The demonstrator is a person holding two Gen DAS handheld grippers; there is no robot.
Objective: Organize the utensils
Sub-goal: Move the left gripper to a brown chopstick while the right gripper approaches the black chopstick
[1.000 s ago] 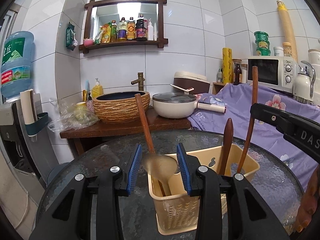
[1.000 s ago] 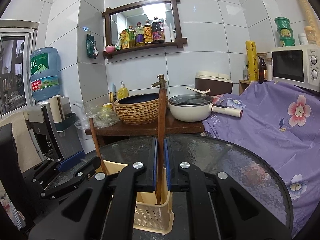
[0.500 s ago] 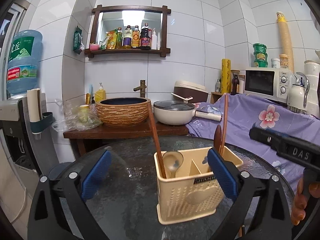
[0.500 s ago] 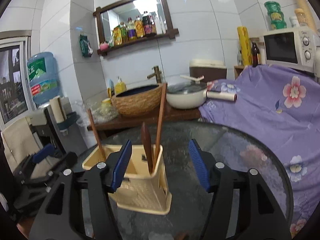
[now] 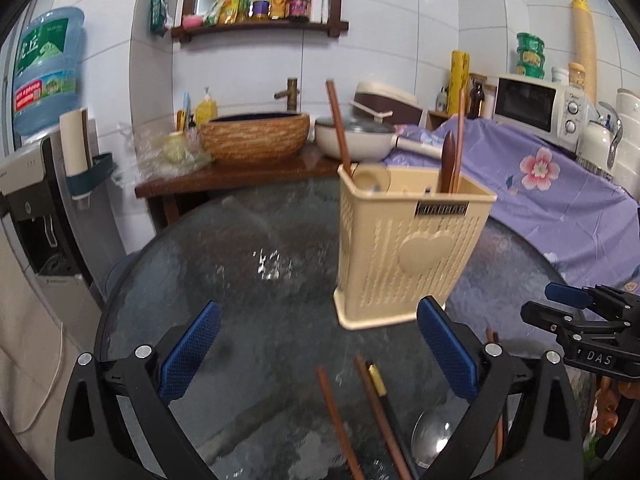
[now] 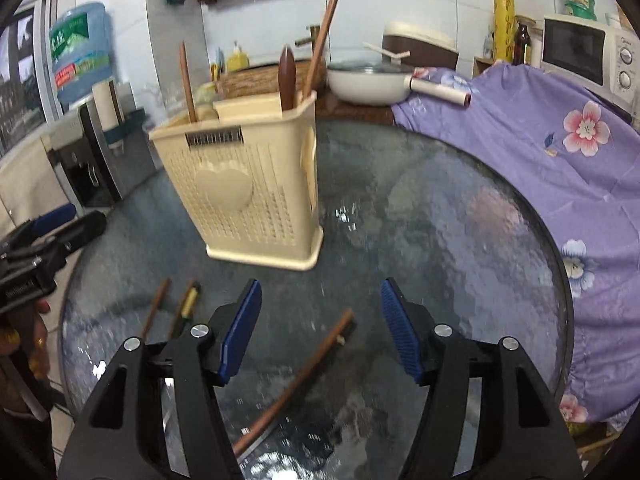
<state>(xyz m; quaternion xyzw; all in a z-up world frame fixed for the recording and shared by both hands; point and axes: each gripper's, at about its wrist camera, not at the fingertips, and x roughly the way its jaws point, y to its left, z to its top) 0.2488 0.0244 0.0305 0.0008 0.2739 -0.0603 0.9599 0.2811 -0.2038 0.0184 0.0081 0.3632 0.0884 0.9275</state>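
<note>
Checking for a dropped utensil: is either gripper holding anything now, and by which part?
Nothing is held. The left gripper and right gripper both stand open and empty above loose brown wooden chopsticks on the glass table.

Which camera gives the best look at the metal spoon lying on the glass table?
The left wrist view: the metal spoon lies low in the frame, its bowl visible beside the loose chopsticks. The right wrist view does not clearly show it.
</note>
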